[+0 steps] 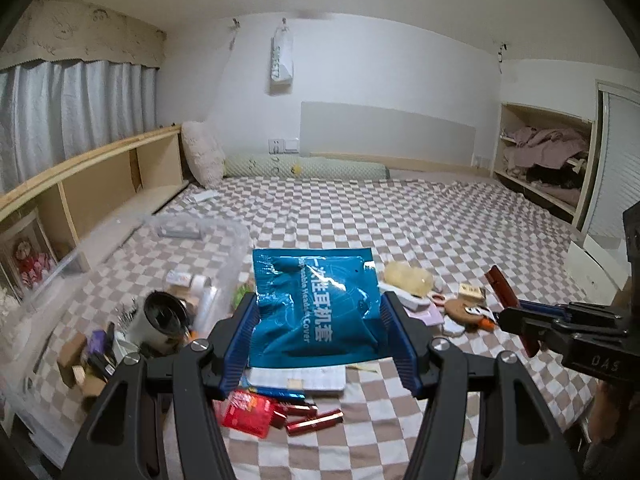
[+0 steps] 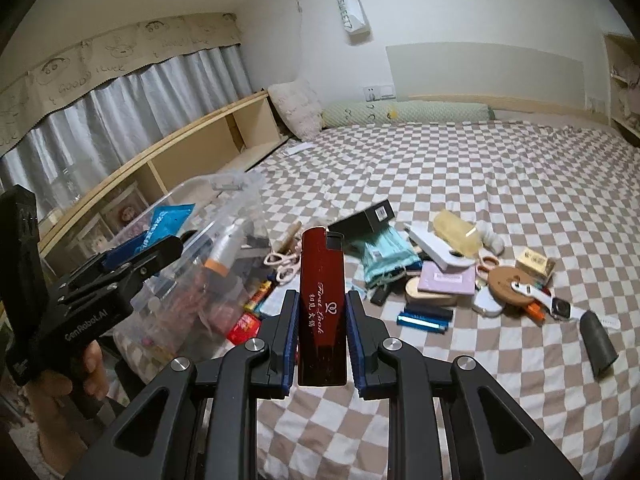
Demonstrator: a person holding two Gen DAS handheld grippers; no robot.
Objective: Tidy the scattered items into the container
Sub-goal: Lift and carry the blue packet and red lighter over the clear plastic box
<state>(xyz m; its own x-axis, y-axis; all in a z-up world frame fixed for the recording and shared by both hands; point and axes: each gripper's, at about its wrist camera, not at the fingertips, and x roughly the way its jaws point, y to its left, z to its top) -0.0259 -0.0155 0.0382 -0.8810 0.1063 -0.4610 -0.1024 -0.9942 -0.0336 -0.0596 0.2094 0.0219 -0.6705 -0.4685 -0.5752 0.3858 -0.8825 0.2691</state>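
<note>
My left gripper is shut on a blue foil packet, held above the checked bed. From the right wrist view, the left gripper and its packet hang beside the clear plastic container. My right gripper is shut on a dark red lighter that stands upright between the pads. In the left wrist view the right gripper and lighter sit at the right edge. The container holds several small items. A black cup stands near it.
Loose items lie on the bed: green masks, a black box, a white watch, a black cylinder, red tubes. A wooden shelf runs along the left. A person's hand grips the left handle.
</note>
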